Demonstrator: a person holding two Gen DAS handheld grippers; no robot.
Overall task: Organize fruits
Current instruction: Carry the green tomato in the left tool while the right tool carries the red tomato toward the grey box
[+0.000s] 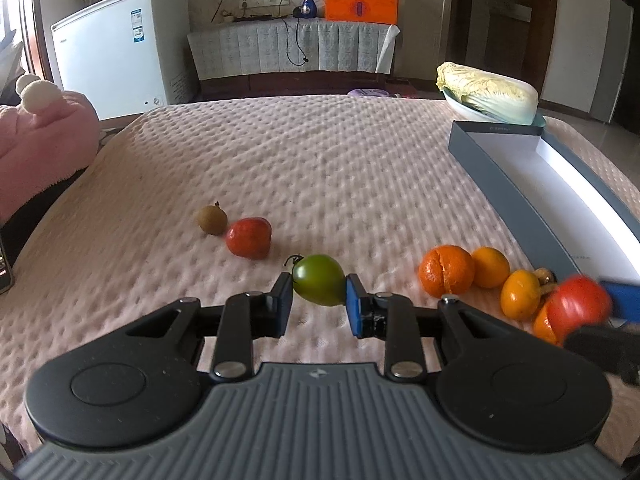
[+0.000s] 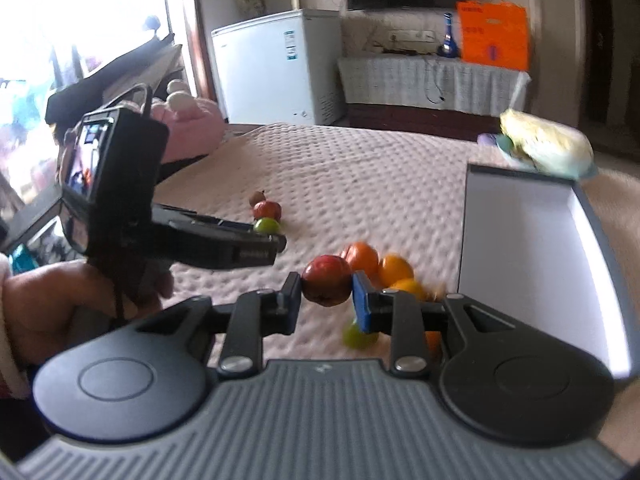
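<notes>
Our left gripper (image 1: 319, 300) pinches a small green round tomato (image 1: 319, 285) between its blue pads, just above the bumpy pink bed cover (image 1: 320, 168). Our right gripper (image 2: 327, 300) squeezes a round red fruit (image 2: 327, 285). Near it lie a peeled orange (image 1: 446, 276) and small yellow-orange fruits (image 1: 490, 267). Farther left sit a red tomato (image 1: 249, 238) and a little brown fruit (image 1: 212, 220), touching. The open grey box with a white inside (image 1: 520, 184) is on the right.
</notes>
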